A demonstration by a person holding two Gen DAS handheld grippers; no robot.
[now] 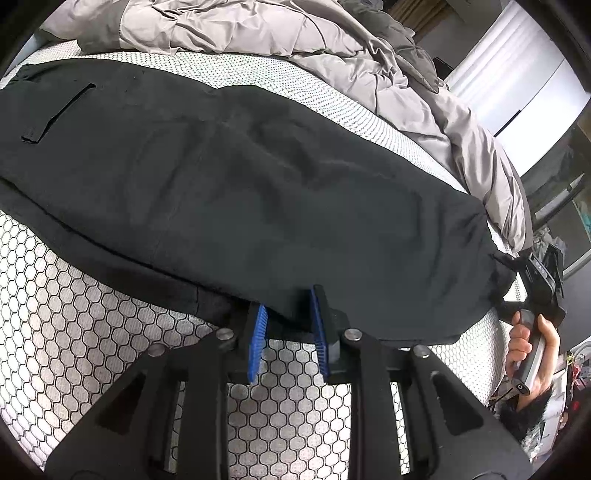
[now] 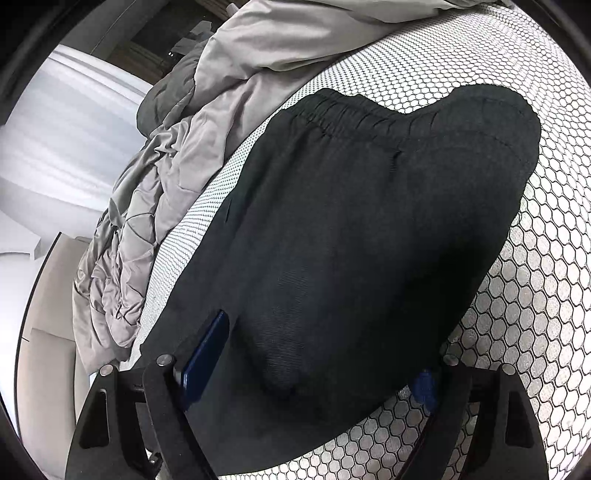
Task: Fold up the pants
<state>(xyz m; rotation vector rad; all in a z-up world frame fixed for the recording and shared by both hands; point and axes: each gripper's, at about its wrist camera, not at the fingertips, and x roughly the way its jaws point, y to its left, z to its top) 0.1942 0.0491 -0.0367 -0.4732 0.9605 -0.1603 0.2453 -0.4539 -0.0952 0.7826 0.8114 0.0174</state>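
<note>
Blue pads (image 1: 258, 339) of our left claw (image 1: 286, 332) sit nearest the lens at 6 o'clock, narrowly gapped, with the near edge of the black pants (image 1: 240, 192) lying over their tips. We cannot tell whether the pads actually pinch the fabric.

Pants lie flat on the bed (image 1: 74, 332), spread from 9 o'clock to 4 o'clock in the left wrist view, with a pocket slit (image 1: 59, 110) up at 10 o'clock. In the right wrist view the elastic waistband (image 2: 369, 118) sits at 12 o'clock and the cloth runs down to 6 o'clock.

Our right claw (image 2: 314, 369) is spread wide, one pad (image 2: 207, 354) at 7 o'clock on top of the fabric, the other (image 2: 424, 387) at 5 o'clock at the fabric's edge; the pants lie between them, not clamped.

Mattress cover is a white hexagon pattern. Grey duvet (image 1: 258, 33) is bunched along the far side of the bed, 12 to 3 o'clock in the left view. A hand (image 1: 532, 350) grips the other tool's handle at 4 o'clock, just beside the pants' end.
</note>
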